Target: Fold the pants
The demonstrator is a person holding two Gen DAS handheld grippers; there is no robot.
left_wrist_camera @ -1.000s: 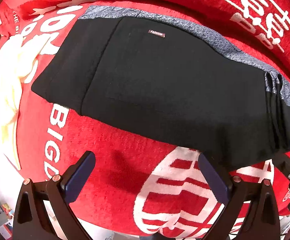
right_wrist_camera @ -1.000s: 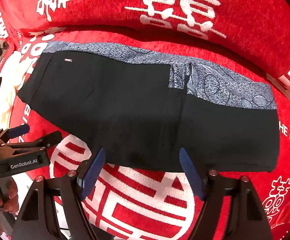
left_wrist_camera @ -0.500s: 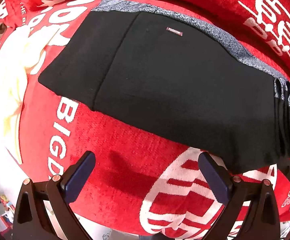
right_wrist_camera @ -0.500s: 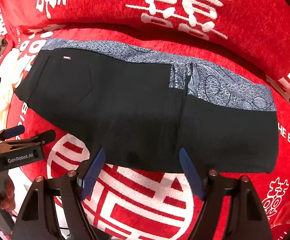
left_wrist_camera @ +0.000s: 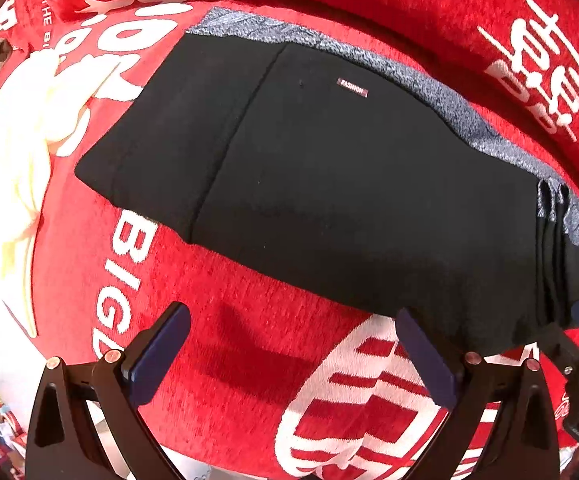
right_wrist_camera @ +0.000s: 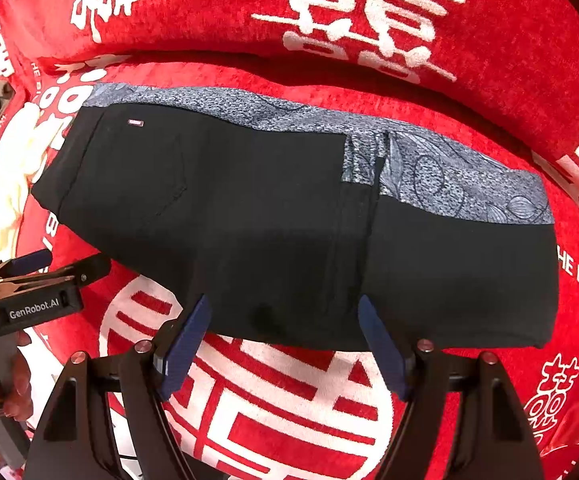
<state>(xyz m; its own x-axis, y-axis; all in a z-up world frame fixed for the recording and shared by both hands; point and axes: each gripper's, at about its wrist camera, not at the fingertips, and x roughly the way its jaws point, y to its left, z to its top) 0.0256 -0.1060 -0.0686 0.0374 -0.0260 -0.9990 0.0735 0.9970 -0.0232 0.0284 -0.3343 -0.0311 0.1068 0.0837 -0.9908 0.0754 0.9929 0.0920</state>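
1. My left gripper (left_wrist_camera: 289, 344) hangs with jaws wide apart, gripping nothing.
2. My right gripper (right_wrist_camera: 283, 340) likewise hangs with jaws wide, empty.
3. The pants (right_wrist_camera: 289, 220) lie folded flat on the red blanket (right_wrist_camera: 289, 400).

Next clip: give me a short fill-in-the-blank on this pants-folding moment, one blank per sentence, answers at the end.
1. The black pants lie on a ____ blanket with white characters.
2. The small label on the pants reads ____.
3. The right gripper has its jaws ____, with nothing held.
4. A ____ patterned strip runs along the pants' far edge.

Answers: red; FASHION; open; grey
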